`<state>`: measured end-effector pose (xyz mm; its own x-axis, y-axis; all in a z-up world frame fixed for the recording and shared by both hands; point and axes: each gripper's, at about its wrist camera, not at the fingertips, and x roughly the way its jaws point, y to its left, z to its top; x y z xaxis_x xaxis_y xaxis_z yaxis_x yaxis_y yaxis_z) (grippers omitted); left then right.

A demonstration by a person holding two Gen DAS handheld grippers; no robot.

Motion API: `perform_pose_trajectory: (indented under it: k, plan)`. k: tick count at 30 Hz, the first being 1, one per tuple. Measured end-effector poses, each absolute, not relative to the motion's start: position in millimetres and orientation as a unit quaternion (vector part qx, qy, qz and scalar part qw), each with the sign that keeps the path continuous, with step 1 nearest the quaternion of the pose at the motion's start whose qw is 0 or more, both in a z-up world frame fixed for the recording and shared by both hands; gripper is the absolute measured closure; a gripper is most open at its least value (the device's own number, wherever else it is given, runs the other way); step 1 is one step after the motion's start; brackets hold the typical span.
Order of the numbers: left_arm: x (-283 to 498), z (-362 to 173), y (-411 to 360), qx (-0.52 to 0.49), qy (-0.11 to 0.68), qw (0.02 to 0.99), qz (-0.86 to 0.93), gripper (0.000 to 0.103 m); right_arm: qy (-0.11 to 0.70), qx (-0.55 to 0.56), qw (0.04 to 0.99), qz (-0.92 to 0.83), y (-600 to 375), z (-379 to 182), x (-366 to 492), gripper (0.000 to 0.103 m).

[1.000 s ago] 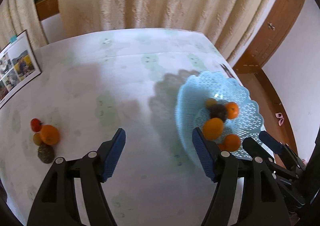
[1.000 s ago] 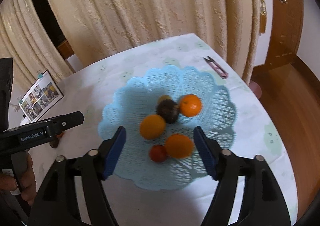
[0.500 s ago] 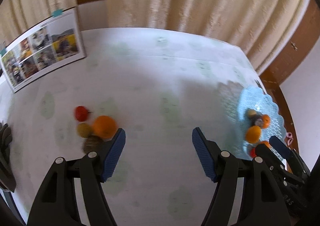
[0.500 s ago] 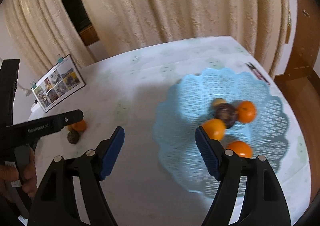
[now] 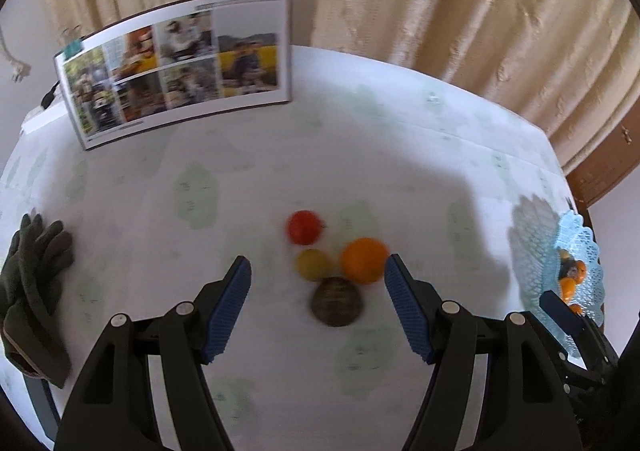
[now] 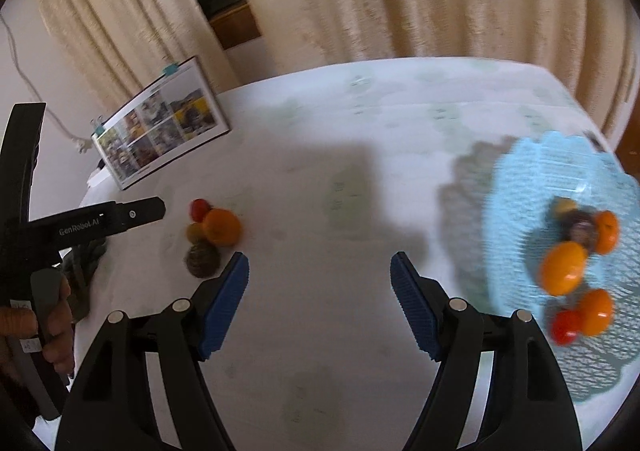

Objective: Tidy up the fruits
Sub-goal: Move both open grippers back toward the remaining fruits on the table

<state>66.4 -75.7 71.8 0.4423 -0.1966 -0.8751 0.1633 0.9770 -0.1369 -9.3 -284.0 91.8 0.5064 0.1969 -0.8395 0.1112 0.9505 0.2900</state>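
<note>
On the white tablecloth lies a small cluster of fruit: a red tomato (image 5: 304, 227), a small yellow fruit (image 5: 313, 264), an orange (image 5: 364, 260) and a dark brown round fruit (image 5: 337, 301). My left gripper (image 5: 318, 271) is open and empty, its blue pads on either side of the cluster, just above it. The cluster also shows in the right wrist view (image 6: 212, 235). A light blue lattice basket (image 6: 532, 171) holds several fruits, mostly oranges (image 6: 563, 267). My right gripper (image 6: 320, 271) is open and empty over bare cloth, left of the basket.
A photo board (image 5: 176, 67) stands propped at the table's back left. A dark green glove (image 5: 34, 291) lies at the left edge. Cream curtains hang behind the table. The basket (image 5: 580, 247) sits near the right table edge.
Both grippers swung left. The left gripper went from the basket to the loose fruit cluster, now between its pads. In the right view, the basket slid to the right edge.
</note>
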Motion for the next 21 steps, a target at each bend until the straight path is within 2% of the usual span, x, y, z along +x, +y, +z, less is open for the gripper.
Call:
perform_pose_trajectory:
  k: [21]
  plan:
    - [88, 55, 2, -0.025, 0.534, 0.842, -0.076, 0.034, 0.530, 0.168, 0.827, 0.080, -190, 42, 72, 0.029]
